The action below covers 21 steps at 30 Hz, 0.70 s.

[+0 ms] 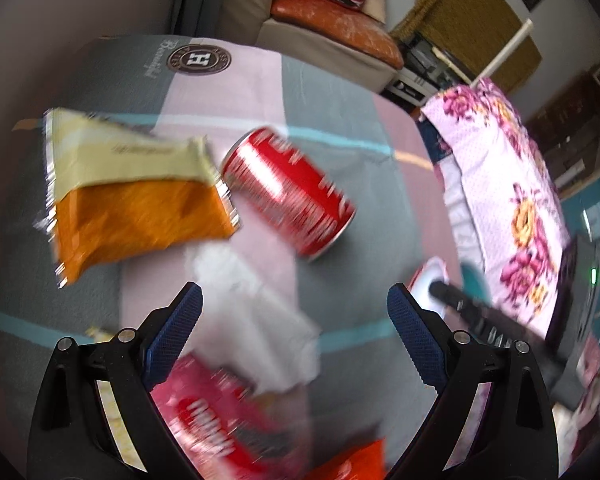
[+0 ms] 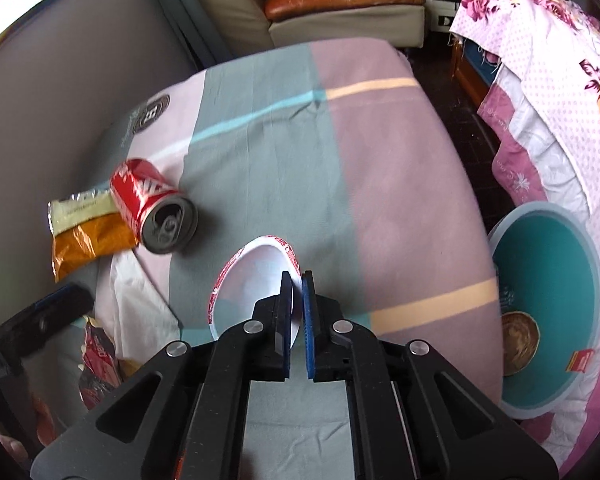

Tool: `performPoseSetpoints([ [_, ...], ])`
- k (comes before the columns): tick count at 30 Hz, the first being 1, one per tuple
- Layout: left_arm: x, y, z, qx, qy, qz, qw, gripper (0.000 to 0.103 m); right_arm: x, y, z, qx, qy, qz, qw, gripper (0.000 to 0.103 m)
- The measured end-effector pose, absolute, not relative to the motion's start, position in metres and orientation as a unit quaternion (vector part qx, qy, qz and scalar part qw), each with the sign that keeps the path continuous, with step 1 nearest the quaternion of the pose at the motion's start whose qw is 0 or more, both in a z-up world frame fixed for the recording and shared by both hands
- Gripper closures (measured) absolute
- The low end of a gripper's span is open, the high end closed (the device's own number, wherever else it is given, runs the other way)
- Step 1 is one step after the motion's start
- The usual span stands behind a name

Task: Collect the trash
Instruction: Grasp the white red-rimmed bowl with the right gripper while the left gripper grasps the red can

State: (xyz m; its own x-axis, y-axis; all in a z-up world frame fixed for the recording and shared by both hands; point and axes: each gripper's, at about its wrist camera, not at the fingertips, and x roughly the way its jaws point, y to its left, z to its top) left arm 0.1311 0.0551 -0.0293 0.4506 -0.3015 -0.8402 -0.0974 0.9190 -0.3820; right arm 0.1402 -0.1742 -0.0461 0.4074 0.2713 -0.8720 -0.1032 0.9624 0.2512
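1. Furthest left on the striped grey-and-pink bedcover (image 2: 380,152) lies a crinkled orange and cream foil snack bag (image 2: 86,232), flat and spent, with a crumpled white tissue (image 2: 140,300) below it. Both look like litter waiting its turn.
2. Touching the bag's right edge is a red aluminium drink can (image 2: 152,208), tipped on its side with its opened top facing the right wrist camera. A can lying like this could roll if nudged.
3. The left gripper (image 1: 296,312) hangs over this cluster with its blue pads spread wide and nothing between them. The tissue and a red and pink plastic wrapper (image 1: 212,412) lie beneath it, so it seems to be lining up for one of these pieces.
4. Near the middle, the right gripper (image 2: 297,292) is clamped on the rim of a white paper bowl with a red printed edge (image 2: 252,280). The bowl hangs tilted, its empty inside turned left, so pinching the thin rim is the easy hold. It looks clean and slightly squashed.
5. At the far right, beside the bed and below a pink floral quilt (image 2: 548,60), stands a teal round plastic bin (image 2: 548,280) with some rubbish already at the bottom. It is probably where the bowl belongs.
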Motion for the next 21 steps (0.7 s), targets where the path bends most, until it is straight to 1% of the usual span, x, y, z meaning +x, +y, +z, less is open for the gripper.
performPoseSetpoints([
  [4,0.157,0.045,-0.027,-0.221,0.520,-0.046,0.824,0.009,0.146,-0.183,-0.038,0.078,0.523,0.114,0.841,0.098],
  [14,0.196,0.037,-0.037,-0.241,0.519,0.018,0.820,0.009,0.182,-0.210,-0.035,0.088,0.513,0.115,0.846,0.098],
  [21,0.216,0.035,-0.048,-0.214,0.519,0.060,0.825,0.009,0.193,-0.216,-0.042,0.107,0.516,0.128,0.840,0.098],
])
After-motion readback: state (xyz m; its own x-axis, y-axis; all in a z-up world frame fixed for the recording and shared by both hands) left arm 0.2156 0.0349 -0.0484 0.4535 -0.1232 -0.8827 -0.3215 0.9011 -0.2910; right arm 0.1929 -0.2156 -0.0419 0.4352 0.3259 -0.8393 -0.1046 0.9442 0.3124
